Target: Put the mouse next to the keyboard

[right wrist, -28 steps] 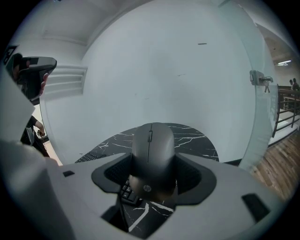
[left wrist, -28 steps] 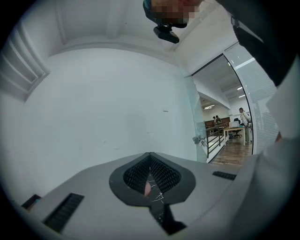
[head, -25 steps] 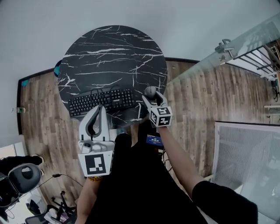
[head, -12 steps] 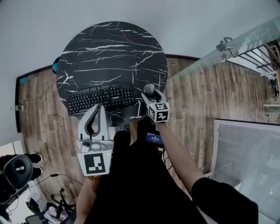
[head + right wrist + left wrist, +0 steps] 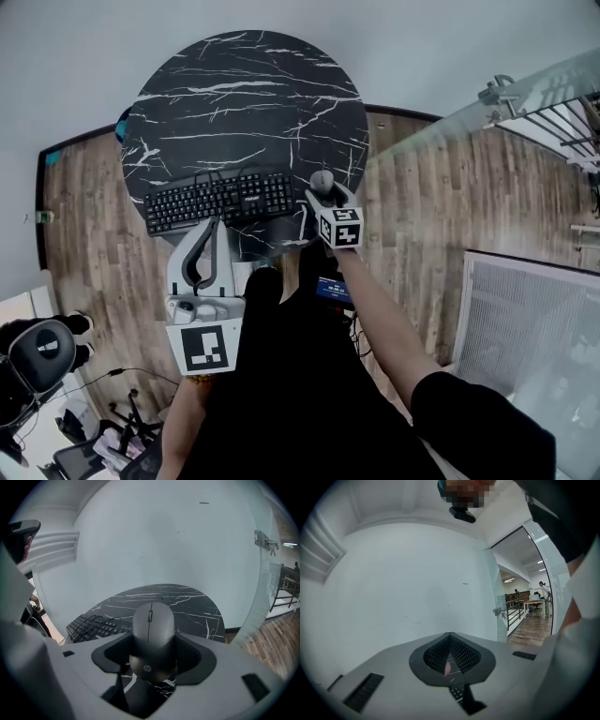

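A person stands at a round black marble worktop, holding a gripper in each hand. The right gripper has its fingers clamped on the sides of a grey mouse, which is level and nose forward. It sits over the worktop's near right part, just beside the right end of the black keyboard. It appears to be held a little above the marble, though I cannot tell for sure.

The step in hand looks like the set-down. To do it well, bring the mouse straight down onto bare marble, flat on its base. Stay clear of the keyboard's end and back from the worktop's rim, which is near. Release only once the mouse rests.

The right arm reaches forward from the body in a dark sleeve, the marker cube facing up. The left gripper is held close to the torso. Its fingers are pressed together on nothing and point toward the keyboard's near edge.
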Demonstrator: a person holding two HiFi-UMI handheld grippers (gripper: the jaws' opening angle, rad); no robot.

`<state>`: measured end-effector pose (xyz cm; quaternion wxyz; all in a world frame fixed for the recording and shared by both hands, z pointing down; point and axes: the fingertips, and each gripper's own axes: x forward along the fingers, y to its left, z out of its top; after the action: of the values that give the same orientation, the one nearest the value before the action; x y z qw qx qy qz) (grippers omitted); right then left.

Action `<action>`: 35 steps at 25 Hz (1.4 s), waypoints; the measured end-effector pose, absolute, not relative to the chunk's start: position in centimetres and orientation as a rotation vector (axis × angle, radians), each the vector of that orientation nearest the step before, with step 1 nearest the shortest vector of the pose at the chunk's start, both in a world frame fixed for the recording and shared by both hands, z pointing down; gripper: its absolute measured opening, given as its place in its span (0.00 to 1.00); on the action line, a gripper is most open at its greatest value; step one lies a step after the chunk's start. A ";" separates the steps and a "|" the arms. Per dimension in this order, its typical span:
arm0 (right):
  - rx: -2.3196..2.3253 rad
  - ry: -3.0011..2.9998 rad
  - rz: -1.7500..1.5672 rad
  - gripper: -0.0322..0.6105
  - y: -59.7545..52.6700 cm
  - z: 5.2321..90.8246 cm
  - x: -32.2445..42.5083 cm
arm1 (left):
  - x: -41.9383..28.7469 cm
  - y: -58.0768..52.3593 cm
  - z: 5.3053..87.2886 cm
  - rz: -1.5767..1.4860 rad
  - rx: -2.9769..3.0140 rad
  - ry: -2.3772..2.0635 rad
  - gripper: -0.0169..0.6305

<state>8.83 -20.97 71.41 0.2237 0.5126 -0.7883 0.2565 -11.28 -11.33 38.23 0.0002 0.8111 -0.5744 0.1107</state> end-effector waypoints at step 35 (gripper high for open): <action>1.278 -1.972 0.799 0.51 -21.5 77.9 9.5 | -12.6 -13.1 39.3 0.372 2.488 -1.831 0.04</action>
<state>9.54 -21.46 77.91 0.3240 0.4871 -0.7517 0.3045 -12.58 -13.09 39.27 0.0148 0.7995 -0.5884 0.1195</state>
